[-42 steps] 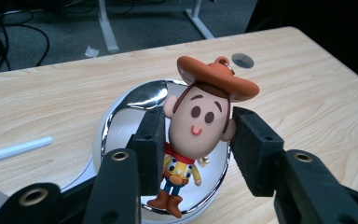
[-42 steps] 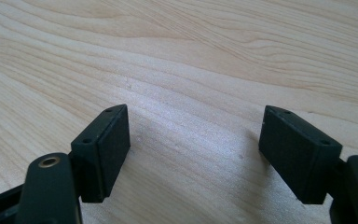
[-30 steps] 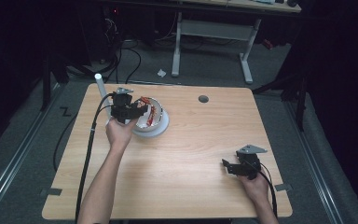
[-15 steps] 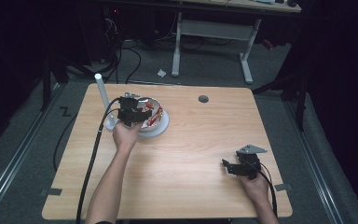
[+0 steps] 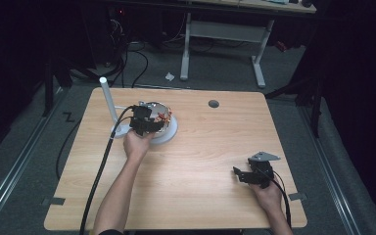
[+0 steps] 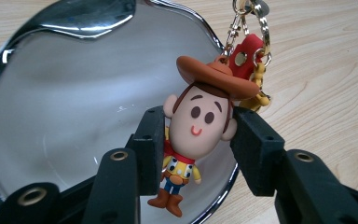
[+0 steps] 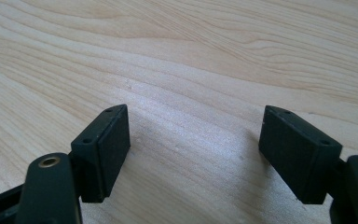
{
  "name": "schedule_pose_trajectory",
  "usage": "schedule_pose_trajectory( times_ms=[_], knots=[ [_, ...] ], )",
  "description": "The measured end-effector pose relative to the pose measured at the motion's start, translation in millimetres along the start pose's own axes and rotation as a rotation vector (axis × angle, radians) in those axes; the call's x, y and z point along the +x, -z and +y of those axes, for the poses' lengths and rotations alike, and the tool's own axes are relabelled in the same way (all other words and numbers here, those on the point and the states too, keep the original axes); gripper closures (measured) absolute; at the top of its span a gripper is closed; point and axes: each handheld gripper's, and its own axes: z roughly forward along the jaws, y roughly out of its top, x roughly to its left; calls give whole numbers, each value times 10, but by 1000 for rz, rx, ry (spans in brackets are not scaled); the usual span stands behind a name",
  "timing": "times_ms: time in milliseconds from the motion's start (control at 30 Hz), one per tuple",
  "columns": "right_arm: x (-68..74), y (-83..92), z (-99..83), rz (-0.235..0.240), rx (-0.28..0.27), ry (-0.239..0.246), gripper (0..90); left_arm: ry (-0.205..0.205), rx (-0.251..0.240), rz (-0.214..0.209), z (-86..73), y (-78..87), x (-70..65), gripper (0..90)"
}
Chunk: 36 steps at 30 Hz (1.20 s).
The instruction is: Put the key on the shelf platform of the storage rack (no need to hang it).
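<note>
**Wooden worktop, cowboy toy over the shiny bowl**

Wooden worktop [image 5: 196,161] holds a shiny metal bowl [image 6: 51,93]. Left tool [image 6: 193,135] pinches the cowboy keychain [image 6: 198,126] by its head, above the bowl's edge. Right tool [image 7: 193,149] rests spread, empty. The chain could snag the rim, tipping the bowl. Since before, the left hand came lower, nearer the bowl.

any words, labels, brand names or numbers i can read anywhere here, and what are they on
None: no readable text in any view.
The cowboy figure keychain, with brown hat and yellow shirt, held in the left gripper over the shiny metal bowl, bears no lettering.
The red tag on its gold chain shows a round hole, no print.
The light wooden table and the right gripper carry no markings.
</note>
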Motion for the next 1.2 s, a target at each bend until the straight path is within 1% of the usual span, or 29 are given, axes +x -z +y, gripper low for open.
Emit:
schedule_pose_trajectory(
  times_ms=[67, 200, 367, 400, 500, 567, 667, 800, 1000, 1100, 1200],
  knots=[
    [-1, -1, 0, 0, -1, 1, 246, -5, -3, 1, -1, -5, -10, 563],
    [0, 0, 0, 0, 0, 0, 247, 17, 9, 4, -8, -40, 35, 561],
    [-1, -1, 0, 0, -1, 1, 246, 11, 27, 10, -11, -69, 66, 551],
    [0, 0, 0, 0, 0, 0, 246, 19, 26, 7, -10, -61, 61, 540],
    [0, 0, 0, 0, 0, 0, 247, 25, 16, 5, 6, -6, 72, 480],
    [-1, -1, 0, 0, -1, 1, 247, 13, 15, 23, 14, 24, 70, 468],
    [-1, -1, 0, 0, -1, 1, 246, 9, 11, 26, 26, 83, 67, 452],
    [-1, 0, 0, 0, 0, 0, 247, -17, 7, 29, 39, 183, 45, 439],
    [-1, 1, -1, 1, 0, 0, 246, -51, -8, 56, 49, 326, 8, 423],
    [-1, 2, -1, 1, 1, 0, 246, -53, -23, 60, 57, 419, -1, 420],
    [1, 4, -2, 1, 1, -3, 246, -53, -43, 53, 58, 508, -21, 421]
  ],
)
